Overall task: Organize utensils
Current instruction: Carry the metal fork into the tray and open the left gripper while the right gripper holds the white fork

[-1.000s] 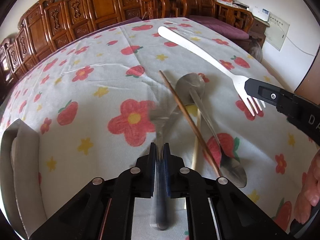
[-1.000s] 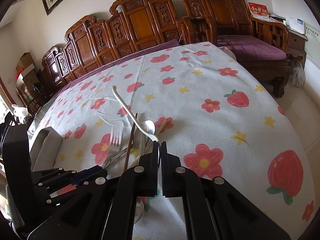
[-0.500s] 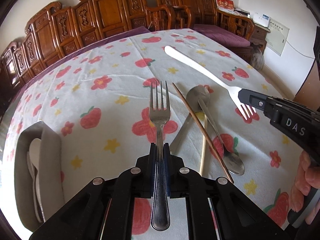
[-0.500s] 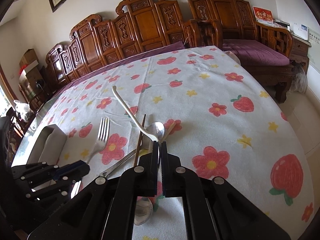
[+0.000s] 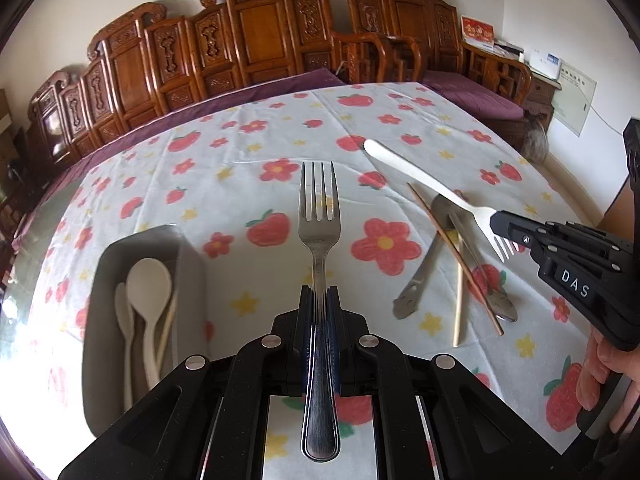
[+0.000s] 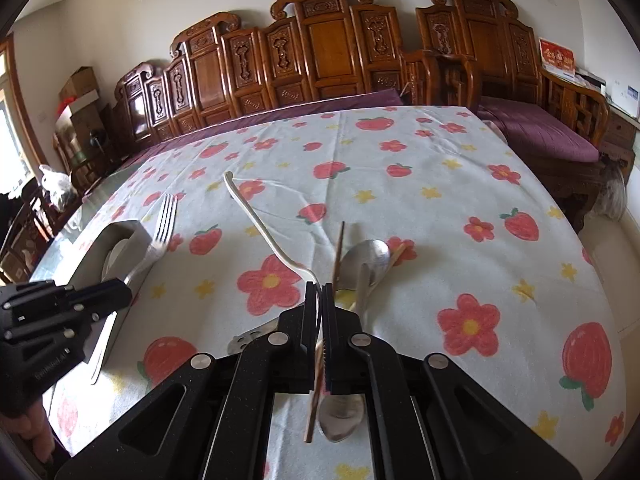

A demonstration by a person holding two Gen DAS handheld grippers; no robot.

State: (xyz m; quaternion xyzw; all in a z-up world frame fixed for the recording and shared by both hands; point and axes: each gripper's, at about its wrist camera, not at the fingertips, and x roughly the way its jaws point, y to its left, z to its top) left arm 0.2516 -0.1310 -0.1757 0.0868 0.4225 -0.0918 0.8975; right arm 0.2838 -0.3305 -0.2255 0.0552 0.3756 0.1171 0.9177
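Above the flowered tablecloth [image 5: 280, 144], my left gripper [image 5: 320, 296] is clamped on a shiny steel fork [image 5: 319, 220], tines pointing away, with a grey tray [image 5: 188, 264] of white spoons to its left. My right gripper [image 6: 321, 296] pinches a white fork [image 6: 260, 220] by its tines, handle raised over spoons and chopsticks.

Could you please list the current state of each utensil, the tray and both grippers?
Metal fork: gripped, lifted.
White fork: gripped by its tines, lifted.
Left gripper: shut on metal fork.
Right gripper: shut on white fork.
Grey tray: holds white spoons.
Metal spoons, chopsticks: lying on tablecloth.
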